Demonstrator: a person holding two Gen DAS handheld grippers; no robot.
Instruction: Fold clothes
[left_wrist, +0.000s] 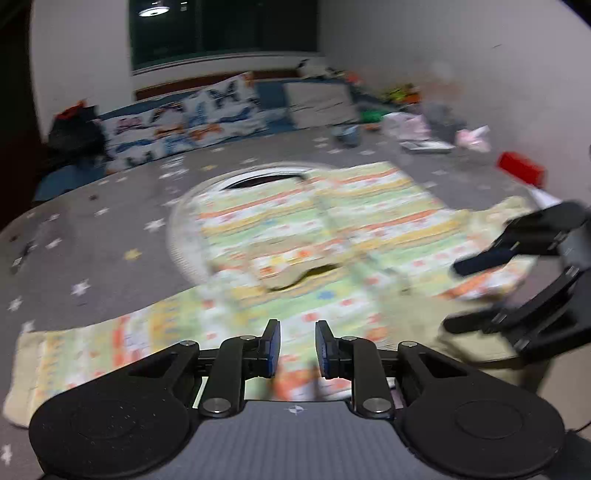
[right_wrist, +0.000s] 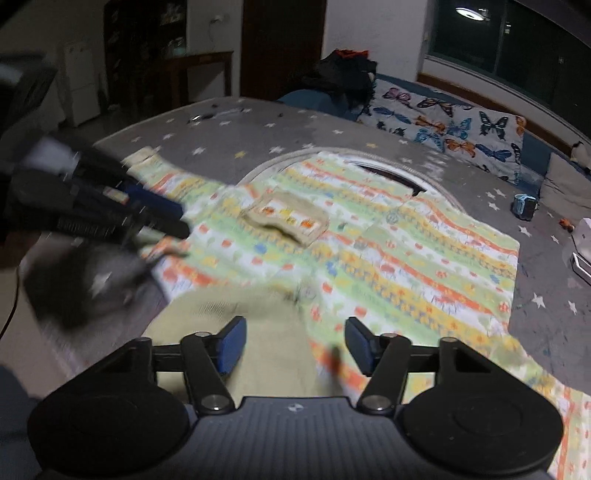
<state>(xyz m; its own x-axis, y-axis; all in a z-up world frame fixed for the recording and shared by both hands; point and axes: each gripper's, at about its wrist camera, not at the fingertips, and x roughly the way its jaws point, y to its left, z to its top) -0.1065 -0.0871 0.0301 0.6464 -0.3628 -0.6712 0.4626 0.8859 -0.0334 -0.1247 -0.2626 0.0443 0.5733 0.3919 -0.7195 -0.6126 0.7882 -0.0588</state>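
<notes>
A grey star-printed bed cover (left_wrist: 110, 236) stretches out ahead of both grippers, and on it, directly in front of them, a striped garment (left_wrist: 332, 229) in green, orange and yellow lies spread flat with a plain cream neck opening (right_wrist: 286, 218) near its middle. Part of the garment covers a pale round ring (left_wrist: 181, 229) that lies beyond the left gripper. Farther ahead, at the far edge of the bed, a butterfly-print pillow (right_wrist: 450, 122) leans beside a dark pile of clothes (right_wrist: 347, 79). The left gripper (left_wrist: 297, 349) hovers over the near edge of the garment with its blue pads a narrow gap apart and nothing pinched between them. The right gripper (right_wrist: 293, 345) hangs over a cream fold of the garment with its jaws wide apart and empty. Both views are motion-blurred, so finer contact cannot be told.
</notes>
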